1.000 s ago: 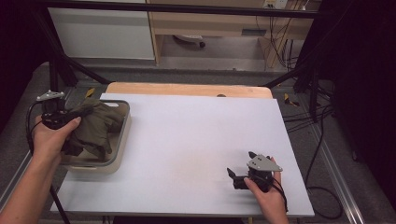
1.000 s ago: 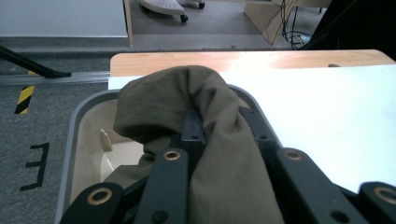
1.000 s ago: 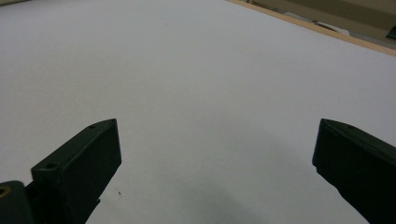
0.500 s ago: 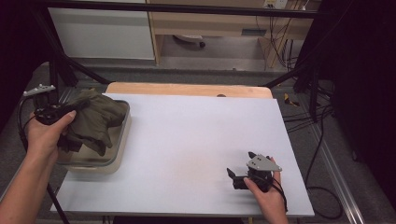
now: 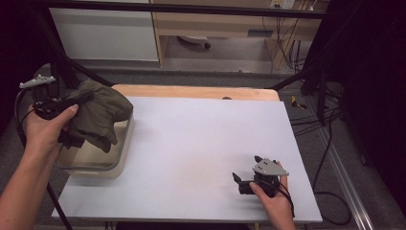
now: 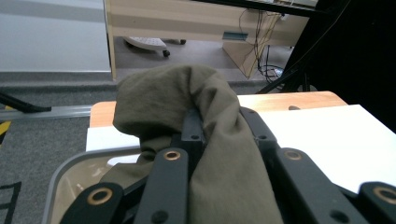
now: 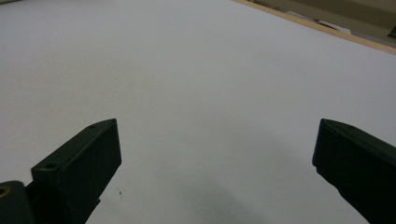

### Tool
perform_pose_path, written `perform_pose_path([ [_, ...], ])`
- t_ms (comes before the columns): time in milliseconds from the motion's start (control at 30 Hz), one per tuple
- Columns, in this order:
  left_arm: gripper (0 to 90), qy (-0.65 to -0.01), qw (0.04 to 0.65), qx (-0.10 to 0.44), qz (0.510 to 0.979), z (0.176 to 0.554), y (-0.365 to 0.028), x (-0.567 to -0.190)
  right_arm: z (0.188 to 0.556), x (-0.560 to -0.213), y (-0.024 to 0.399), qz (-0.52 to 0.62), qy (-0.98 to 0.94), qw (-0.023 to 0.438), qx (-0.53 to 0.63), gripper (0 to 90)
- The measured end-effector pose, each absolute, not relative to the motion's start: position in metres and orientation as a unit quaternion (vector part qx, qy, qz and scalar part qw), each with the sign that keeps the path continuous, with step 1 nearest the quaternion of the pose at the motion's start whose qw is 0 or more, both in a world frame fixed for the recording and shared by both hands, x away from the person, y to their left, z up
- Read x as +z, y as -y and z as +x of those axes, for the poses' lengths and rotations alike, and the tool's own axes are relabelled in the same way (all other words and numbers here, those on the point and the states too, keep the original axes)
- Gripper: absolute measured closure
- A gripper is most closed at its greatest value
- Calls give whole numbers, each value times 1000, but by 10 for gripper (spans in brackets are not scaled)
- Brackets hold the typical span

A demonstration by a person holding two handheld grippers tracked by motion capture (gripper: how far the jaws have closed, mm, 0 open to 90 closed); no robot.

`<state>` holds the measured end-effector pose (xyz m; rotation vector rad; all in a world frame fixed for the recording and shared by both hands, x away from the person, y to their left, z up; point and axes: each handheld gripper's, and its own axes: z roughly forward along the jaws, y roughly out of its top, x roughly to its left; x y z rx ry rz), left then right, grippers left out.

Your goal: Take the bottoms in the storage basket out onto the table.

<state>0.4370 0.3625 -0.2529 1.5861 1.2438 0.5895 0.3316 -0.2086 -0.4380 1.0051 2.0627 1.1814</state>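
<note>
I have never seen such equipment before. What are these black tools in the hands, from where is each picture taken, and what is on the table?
A person sits at a white table and holds a hand tool with two black jaws in each hand. These tools are grippers; no robot arm is here.

The high view comes from a camera above the table. The other two pictures come from small cameras riding on each gripper, looking along its jaws.

The left gripper is shut on an olive-green cloth and holds it above a grey tub at the table's left edge. The left gripper view shows the cloth bunched between the jaws.

The right gripper rests on the table near its right front corner, jaws open and empty. Its own view shows them wide apart over bare table.
</note>
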Motion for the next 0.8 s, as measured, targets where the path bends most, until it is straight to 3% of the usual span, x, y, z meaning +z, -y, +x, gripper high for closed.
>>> perform_pose_path([
  [800, 731, -492, 501, 236, 671, 471, -303, -227, 336, -439, 213, 387, -766, 279, 430, 20],
])
